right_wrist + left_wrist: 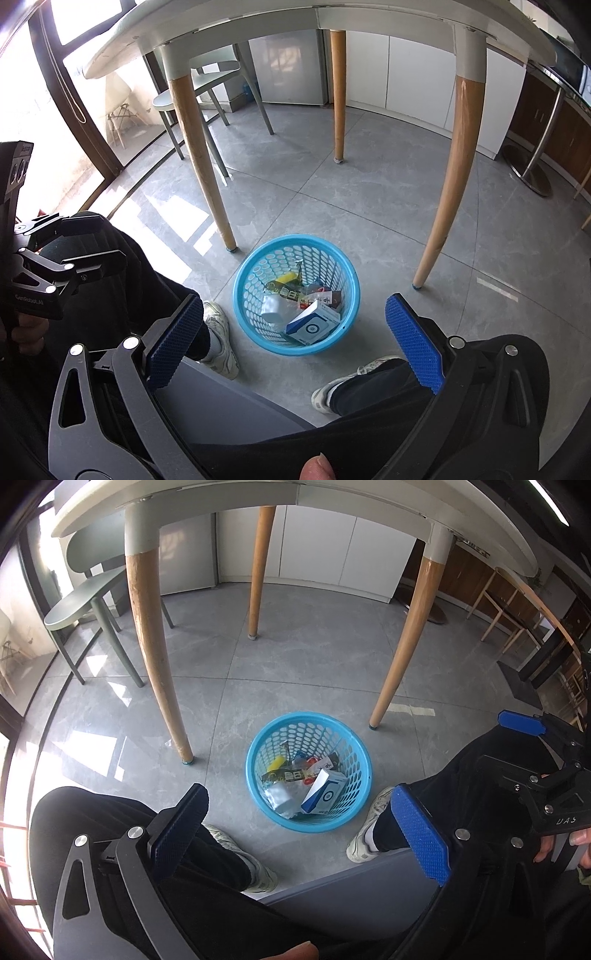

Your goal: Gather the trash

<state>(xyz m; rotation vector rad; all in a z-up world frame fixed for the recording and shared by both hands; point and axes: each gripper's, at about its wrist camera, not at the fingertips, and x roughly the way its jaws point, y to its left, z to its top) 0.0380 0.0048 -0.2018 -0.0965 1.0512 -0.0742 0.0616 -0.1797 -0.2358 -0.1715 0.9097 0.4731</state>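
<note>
We hold both grippers above the blue basket (308, 771) on the floor, left gripper (299, 834) and right gripper (291, 336) with jaws wide and empty. The trash (321, 792) lies straight ahead and below, apparently all inside.

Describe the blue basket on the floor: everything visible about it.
The blue basket is a round, light-blue plastic bin with perforated walls and a smooth rolled rim. It stands upright on the grey tiled floor, between the person's two white sneakers and in front of the table's wooden legs, touching neither. Inside lies trash: a blue-and-white carton, a yellow piece, crumpled clear plastic and printed wrappers. Nothing grips it.
</note>
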